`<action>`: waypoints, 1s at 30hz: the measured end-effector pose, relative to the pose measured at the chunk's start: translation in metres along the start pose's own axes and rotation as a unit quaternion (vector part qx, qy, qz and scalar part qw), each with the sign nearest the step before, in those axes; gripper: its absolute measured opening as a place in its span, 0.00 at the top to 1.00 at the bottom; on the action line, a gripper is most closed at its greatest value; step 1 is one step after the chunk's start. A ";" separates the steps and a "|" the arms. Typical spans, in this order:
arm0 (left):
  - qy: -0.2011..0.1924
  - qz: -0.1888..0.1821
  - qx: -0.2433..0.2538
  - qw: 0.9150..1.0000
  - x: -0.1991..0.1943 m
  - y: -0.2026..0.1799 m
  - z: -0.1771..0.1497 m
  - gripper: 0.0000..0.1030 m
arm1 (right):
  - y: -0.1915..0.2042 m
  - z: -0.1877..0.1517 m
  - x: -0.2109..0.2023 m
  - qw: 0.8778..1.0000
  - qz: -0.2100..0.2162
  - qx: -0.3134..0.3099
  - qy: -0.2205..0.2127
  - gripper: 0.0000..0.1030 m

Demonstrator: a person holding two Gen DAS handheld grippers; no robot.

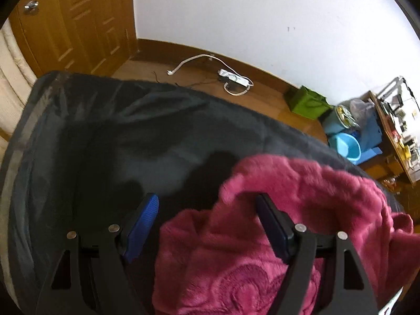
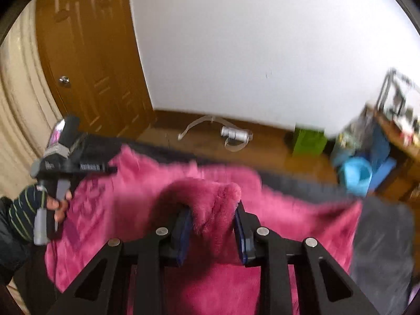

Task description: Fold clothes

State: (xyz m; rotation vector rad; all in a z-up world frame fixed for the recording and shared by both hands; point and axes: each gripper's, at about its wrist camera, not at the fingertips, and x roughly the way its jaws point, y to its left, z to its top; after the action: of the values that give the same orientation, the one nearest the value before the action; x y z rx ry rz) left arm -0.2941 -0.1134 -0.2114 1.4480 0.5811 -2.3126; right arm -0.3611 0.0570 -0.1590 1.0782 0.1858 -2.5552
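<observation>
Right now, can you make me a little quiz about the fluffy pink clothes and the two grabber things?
1. True or false: the right gripper has its jaws closed on a bunch of the fluffy magenta fleece garment.
2. What do the left gripper jaws hold? A) the fleece B) nothing, they stand wide open C) the white power strip
3. Fill in: the garment lies on a dark ____ cover.

Key: 1 true. 2 B: one finger is over the fleece, but nothing is pinched. 3 grey.
</observation>
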 end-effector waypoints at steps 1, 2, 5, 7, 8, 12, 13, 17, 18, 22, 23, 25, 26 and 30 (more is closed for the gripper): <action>-0.003 0.003 0.001 1.000 -0.001 0.001 0.000 0.22 | 0.003 0.007 0.002 1.000 0.004 -0.007 -0.003 0.70; -0.004 0.005 0.002 1.000 -0.002 0.003 -0.001 0.22 | 0.006 0.013 0.005 1.000 0.005 -0.014 -0.006 0.70; 0.004 0.008 0.011 1.000 0.003 0.006 -0.009 0.22 | 0.020 0.024 0.028 0.999 0.008 -0.037 0.004 0.69; 0.010 0.007 0.010 1.000 0.006 0.011 -0.015 0.22 | 0.025 0.026 0.049 0.999 -0.013 -0.043 0.030 0.52; 0.012 0.005 0.008 1.000 0.008 0.013 -0.018 0.21 | 0.025 0.024 0.056 0.998 -0.028 -0.045 0.042 0.30; 0.009 0.003 0.010 1.000 0.010 0.019 -0.027 0.17 | 0.024 0.018 0.071 0.997 -0.038 -0.029 0.061 0.27; 0.008 0.001 0.009 1.000 0.010 0.020 -0.027 0.17 | 0.025 0.018 0.069 0.998 -0.029 -0.021 0.058 0.27; 0.001 -0.001 -0.001 1.000 0.006 0.022 -0.024 0.17 | 0.030 0.024 0.062 0.996 0.062 0.008 0.057 0.27; -0.005 -0.002 -0.001 1.000 0.002 0.021 -0.023 0.17 | 0.035 0.026 0.064 0.993 0.096 0.011 0.063 0.27; -0.024 -0.020 -0.003 0.999 -0.012 0.022 -0.023 0.17 | 0.055 0.023 0.087 0.975 0.188 0.021 0.114 0.27; -0.026 -0.022 0.000 0.999 -0.012 0.021 -0.022 0.17 | 0.054 0.020 0.099 0.974 0.186 0.031 0.126 0.27; -0.025 -0.019 0.015 0.999 -0.012 0.020 -0.025 0.16 | 0.052 0.015 0.124 0.971 0.181 0.051 0.150 0.27; -0.023 -0.015 0.023 0.999 -0.009 0.018 -0.027 0.17 | 0.051 0.013 0.137 0.969 0.178 0.062 0.162 0.27; -0.009 -0.013 0.030 0.999 0.005 0.023 -0.035 0.15 | 0.039 0.012 0.169 0.969 0.142 0.087 0.182 0.27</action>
State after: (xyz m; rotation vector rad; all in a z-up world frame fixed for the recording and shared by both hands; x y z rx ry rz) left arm -0.2582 -0.1150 -0.2331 1.4523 0.5333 -2.3790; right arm -0.4634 -0.0285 -0.2710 1.5161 -0.0974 -2.1350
